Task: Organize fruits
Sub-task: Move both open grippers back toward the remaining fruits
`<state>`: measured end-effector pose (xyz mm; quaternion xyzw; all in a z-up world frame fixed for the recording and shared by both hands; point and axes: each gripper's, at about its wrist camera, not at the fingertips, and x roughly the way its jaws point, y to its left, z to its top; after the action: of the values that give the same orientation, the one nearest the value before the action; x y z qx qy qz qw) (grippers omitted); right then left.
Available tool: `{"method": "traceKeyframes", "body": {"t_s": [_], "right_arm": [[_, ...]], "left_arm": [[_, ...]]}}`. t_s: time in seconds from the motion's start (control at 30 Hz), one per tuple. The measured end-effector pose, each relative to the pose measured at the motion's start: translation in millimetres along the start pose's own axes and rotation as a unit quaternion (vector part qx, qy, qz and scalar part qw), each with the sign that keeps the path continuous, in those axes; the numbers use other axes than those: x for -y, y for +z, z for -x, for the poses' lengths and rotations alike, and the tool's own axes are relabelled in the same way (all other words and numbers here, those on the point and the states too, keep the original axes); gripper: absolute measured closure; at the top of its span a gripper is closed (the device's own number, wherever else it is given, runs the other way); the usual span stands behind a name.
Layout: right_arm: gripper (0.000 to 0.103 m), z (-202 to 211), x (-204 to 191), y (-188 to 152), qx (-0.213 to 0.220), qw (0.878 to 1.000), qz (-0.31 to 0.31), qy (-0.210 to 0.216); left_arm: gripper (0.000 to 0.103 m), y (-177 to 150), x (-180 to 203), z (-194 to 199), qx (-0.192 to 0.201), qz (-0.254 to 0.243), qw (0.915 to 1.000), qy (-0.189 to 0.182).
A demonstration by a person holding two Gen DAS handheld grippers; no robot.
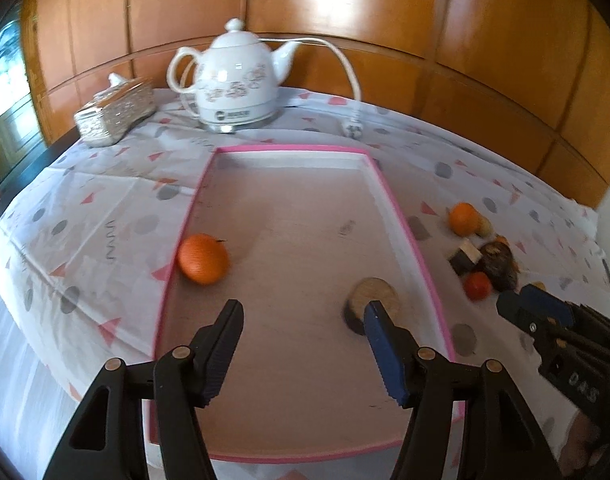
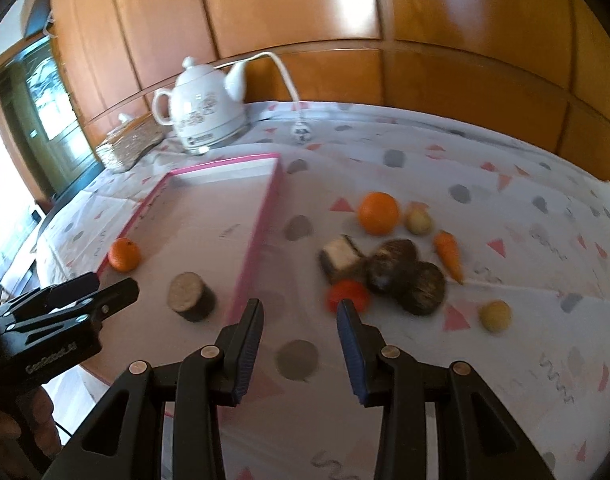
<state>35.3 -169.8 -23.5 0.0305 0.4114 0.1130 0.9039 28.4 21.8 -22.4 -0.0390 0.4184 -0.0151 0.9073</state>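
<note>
Quick count: two things sit in the pink-rimmed tray point(image 1: 401, 208), one orange point(image 1: 203, 258) against its left wall and one round brown slice point(image 1: 372, 305) near the right wall, lying flat, cut face up. Out on the patterned tablecloth point(image 2: 485, 184) there's a pile: another orange point(image 2: 378, 213), a red tomato point(image 2: 347, 294), a carrot point(image 2: 449, 255) with its tip pointing toward the camera, two pale potatoes point(image 2: 495, 315), two dark hairy lumps point(image 2: 405, 276) and a cut block point(image 2: 341, 258).

The tray runs lengthwise away toward a white kettle point(image 1: 235, 76) and a tissue box point(image 1: 115, 114).

The left gripper point(image 1: 303, 320) is spread wide over the tray, holding nothing. The right gripper point(image 2: 299, 320) is spread too, empty, just short of the tomato.
</note>
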Motion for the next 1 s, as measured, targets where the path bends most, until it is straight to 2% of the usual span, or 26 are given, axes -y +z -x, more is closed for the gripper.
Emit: {"method": "traceKeyframes", "body": {"t_s": [0.47, 0.53, 0.77, 0.83, 1.0], "right_arm": [[0.065, 12.4, 64.6, -23.9, -0.007, 0.996, -0.066, -0.058], [0.065, 12.1, 71.4, -25.8, -0.008, 0.995, -0.073, -0.064], [0.065, 11.7, 83.1, -29.3, -0.012, 0.994, -0.085, -0.072], [0.065, 11.5, 84.9, -29.9, -0.013, 0.994, -0.085, -0.071], [0.065, 8.0, 85.0, -27.6, -0.017, 0.996, -0.074, -0.055]], "left_arm": [[0.040, -5.1, 39.9, 11.2, 0.016, -0.073, 0.9956, -0.055], [0.045, -4.9, 46.0, 10.9, 0.014, -0.084, 0.9941, -0.066], [0.048, -3.0, 62.2, 6.3, 0.004, -0.104, 0.9903, -0.093], [0.056, -2.0, 66.5, 2.6, -0.004, -0.106, 0.9890, -0.103], [0.065, 1.2, 79.1, -7.9, -0.029, -0.106, 0.9851, -0.132]]}}
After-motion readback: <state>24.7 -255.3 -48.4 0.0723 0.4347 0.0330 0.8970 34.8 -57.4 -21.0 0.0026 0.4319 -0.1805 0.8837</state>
